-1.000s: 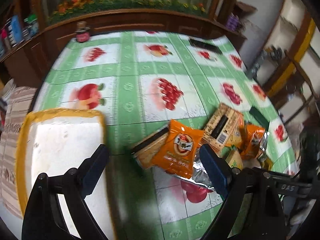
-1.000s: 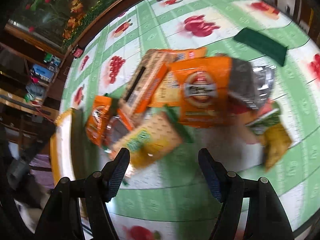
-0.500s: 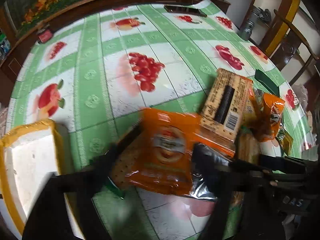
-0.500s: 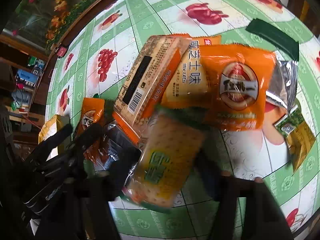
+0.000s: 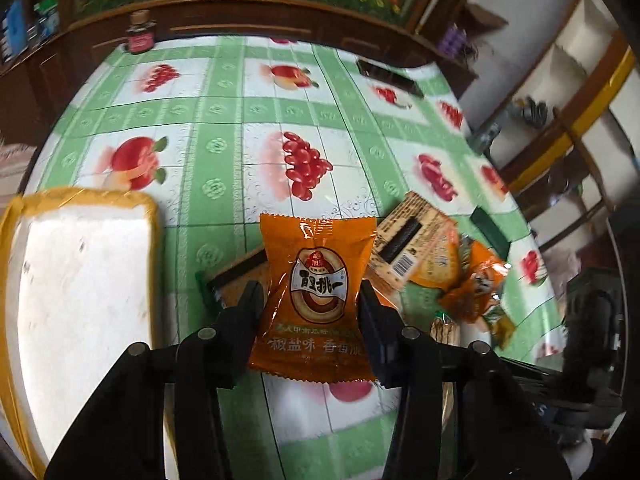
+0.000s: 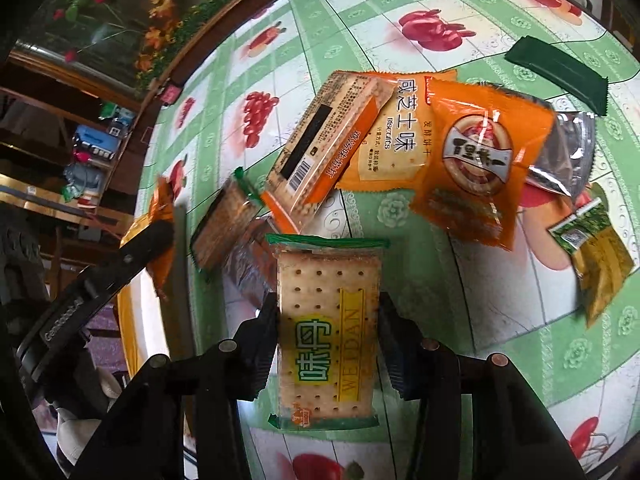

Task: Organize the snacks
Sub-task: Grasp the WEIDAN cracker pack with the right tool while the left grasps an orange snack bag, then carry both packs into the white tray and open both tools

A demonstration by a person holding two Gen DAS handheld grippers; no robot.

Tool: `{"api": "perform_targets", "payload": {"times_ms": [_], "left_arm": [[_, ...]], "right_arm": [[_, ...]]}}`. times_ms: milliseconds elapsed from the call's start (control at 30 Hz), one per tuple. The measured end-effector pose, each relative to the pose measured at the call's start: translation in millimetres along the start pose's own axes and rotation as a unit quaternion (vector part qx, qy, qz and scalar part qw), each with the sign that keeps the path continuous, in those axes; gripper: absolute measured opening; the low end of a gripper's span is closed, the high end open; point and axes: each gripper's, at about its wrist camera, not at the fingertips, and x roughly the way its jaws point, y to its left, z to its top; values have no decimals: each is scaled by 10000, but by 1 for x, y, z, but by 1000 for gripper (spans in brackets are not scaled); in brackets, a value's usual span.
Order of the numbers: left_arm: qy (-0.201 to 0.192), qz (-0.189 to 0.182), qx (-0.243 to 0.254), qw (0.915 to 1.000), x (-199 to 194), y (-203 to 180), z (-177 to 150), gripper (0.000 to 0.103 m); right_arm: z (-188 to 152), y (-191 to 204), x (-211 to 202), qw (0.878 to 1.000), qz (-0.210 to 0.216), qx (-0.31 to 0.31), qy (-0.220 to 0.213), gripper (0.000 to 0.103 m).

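Note:
My left gripper (image 5: 310, 300) is shut on an orange snack packet (image 5: 316, 276) and holds it above the table. A white tray with a yellow rim (image 5: 80, 280) lies to its left. My right gripper (image 6: 328, 320) is shut on a green-edged cracker pack (image 6: 328, 328), lifted over the pile. On the table lie a tan biscuit pack with a barcode (image 6: 324, 148), an orange biscuit packet (image 6: 400, 136), another orange snack packet (image 6: 476, 160), a second cracker pack (image 6: 224, 224) and a green-yellow sachet (image 6: 596, 256). The left gripper (image 6: 152, 236) shows at left in the right wrist view.
The table has a green and white fruit-print cloth (image 5: 224, 148). A dark green wrapper (image 6: 556, 72) lies at the right, a black remote-like bar (image 5: 388, 78) at the far side, a red-labelled jar (image 5: 139, 38) at the far edge. Wooden cabinets stand behind.
Both grippers dropped onto the pile and shut. The left now holds the orange packet, the right holds the cracker pack, and both are lifted.

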Motion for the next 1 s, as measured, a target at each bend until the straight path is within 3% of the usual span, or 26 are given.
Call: {"api": "perform_targets", "payload": {"times_ms": [133, 300, 500, 667, 800, 1000], "left_arm": [[-227, 89, -329, 9992, -24, 9, -15, 45], [-357, 502, -743, 9953, -50, 34, -41, 45], [-372, 1129, -1251, 9850, -78, 82, -79, 46], [-324, 1517, -1662, 9738, -88, 129, -101, 46], [-251, 1617, -1874, 9686, -85, 153, -108, 46], [-141, 1493, -2154, 9649, -76, 178, -116, 47]], "right_arm": [[-6, 1, -12, 9997, 117, -196, 35, 48], [-15, 15, -20, 9980, 312, -541, 126, 48], [-26, 66, -4, 9899, 656, -1162, 487, 48], [-40, 132, 26, 9745, 1133, -1639, 1028, 47], [-51, 179, 56, 9622, 1343, -1888, 1432, 47], [-67, 226, 101, 9508, 1104, -2336, 1711, 47]]}}
